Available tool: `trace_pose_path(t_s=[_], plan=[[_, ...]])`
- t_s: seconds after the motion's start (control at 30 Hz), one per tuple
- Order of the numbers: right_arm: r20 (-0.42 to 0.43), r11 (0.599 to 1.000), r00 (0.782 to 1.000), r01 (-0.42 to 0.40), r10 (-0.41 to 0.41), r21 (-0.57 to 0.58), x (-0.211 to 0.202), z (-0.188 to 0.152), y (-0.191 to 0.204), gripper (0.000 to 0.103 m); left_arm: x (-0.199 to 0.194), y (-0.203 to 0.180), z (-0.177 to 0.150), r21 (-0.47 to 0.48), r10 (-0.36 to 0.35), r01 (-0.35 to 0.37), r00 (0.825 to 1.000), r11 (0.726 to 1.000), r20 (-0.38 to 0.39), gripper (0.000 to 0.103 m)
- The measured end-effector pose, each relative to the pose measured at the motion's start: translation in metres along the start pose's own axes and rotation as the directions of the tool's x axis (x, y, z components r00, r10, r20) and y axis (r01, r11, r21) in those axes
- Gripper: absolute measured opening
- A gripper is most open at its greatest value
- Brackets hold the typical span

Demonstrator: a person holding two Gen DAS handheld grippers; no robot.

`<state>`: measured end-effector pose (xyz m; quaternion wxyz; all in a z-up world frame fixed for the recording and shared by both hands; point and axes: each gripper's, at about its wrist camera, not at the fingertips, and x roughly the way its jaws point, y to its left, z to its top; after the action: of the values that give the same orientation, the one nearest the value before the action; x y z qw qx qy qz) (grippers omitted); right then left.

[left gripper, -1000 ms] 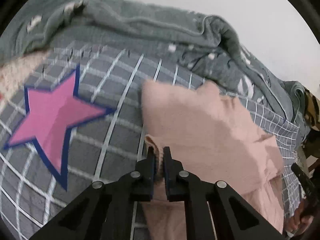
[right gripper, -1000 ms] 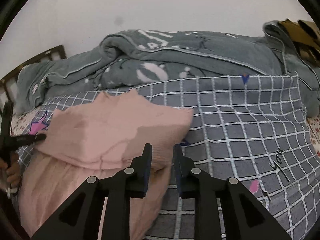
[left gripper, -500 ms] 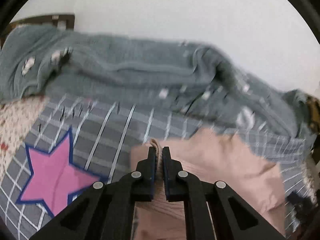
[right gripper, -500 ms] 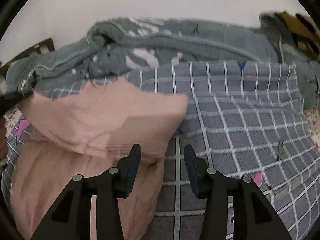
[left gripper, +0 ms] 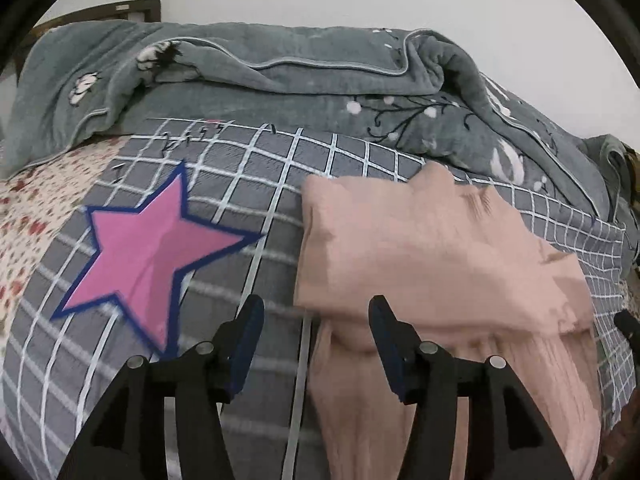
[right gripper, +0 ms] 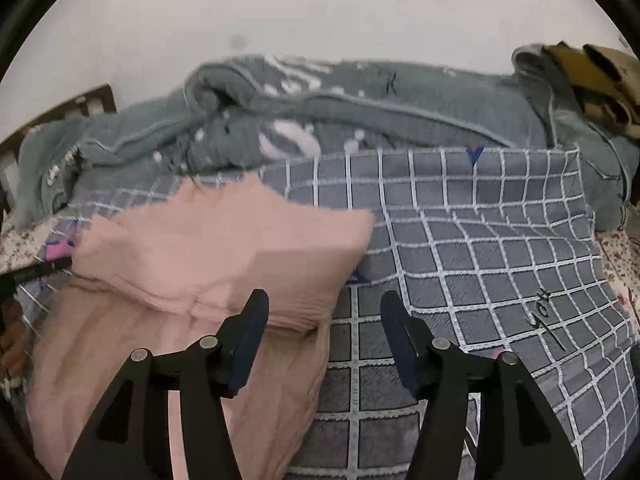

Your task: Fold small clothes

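A pink knitted garment point(left gripper: 432, 256) lies on a grey checked bedsheet point(left gripper: 256, 184), its upper part folded over the lower part. My left gripper point(left gripper: 316, 320) is open and empty, just short of the fold's left near corner. In the right wrist view the same garment point(right gripper: 224, 248) lies to the left, and my right gripper point(right gripper: 324, 316) is open and empty at the fold's right near corner. The tip of the left gripper shows at the far left of that view point(right gripper: 36, 272).
A rumpled grey-green blanket point(left gripper: 280, 80) is heaped along the wall behind the garment. A pink star point(left gripper: 148, 252) is printed on the sheet to the left. A floral sheet point(left gripper: 28, 208) lies at the left edge. A brown-patterned cloth point(right gripper: 600, 76) sits at the far right.
My left gripper let go of the pink garment's edge and opened wide, leaving the fold laid down. My right gripper opened from nearly shut to wide open.
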<state>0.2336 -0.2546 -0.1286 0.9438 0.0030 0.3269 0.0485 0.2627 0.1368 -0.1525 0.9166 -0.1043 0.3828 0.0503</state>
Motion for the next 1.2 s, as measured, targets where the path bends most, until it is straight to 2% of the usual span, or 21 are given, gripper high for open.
trace_pose_path(t_s=[0.13,0.23,0.33,0.47,0.8,1.1,1.2], plan=[[-0.026,0.999,0.999,-0.029,0.03,0.019,-0.023,-0.001,0.007,0.061,-0.031,-0.005,-0.019,0.019,0.041,-0.042,0.998,0.999,0.046,0.052],[0.014,1.0,1.0,0.012,-0.012,-0.001,-0.051,-0.012,0.016,0.08,-0.055,-0.01,-0.034,0.033,0.043,-0.046,0.997,0.998,0.065,0.052],[0.057,0.999,0.997,0.046,-0.046,-0.005,-0.08,-0.025,0.02,0.086,-0.077,-0.015,-0.045,0.043,0.023,-0.027,0.997,0.999,0.079,0.052],[0.085,0.999,0.995,0.046,-0.048,0.024,-0.114,-0.04,0.016,0.086,-0.105,-0.023,-0.056,0.064,0.003,-0.009,0.995,0.998,0.101,0.052],[0.118,0.999,0.993,0.028,-0.027,-0.015,-0.191,-0.071,0.02,0.086,-0.176,-0.036,-0.084,0.058,-0.047,0.038,0.987,0.998,0.157,0.052],[0.143,0.999,0.989,0.029,-0.026,-0.017,-0.22,-0.093,0.022,0.086,-0.21,-0.041,-0.112,0.059,-0.022,0.011,0.983,0.998,0.181,0.052],[0.128,1.0,0.992,-0.004,0.003,0.003,-0.224,-0.097,0.019,0.086,-0.213,-0.043,-0.119,0.065,-0.028,0.017,0.983,0.998,0.181,0.052]])
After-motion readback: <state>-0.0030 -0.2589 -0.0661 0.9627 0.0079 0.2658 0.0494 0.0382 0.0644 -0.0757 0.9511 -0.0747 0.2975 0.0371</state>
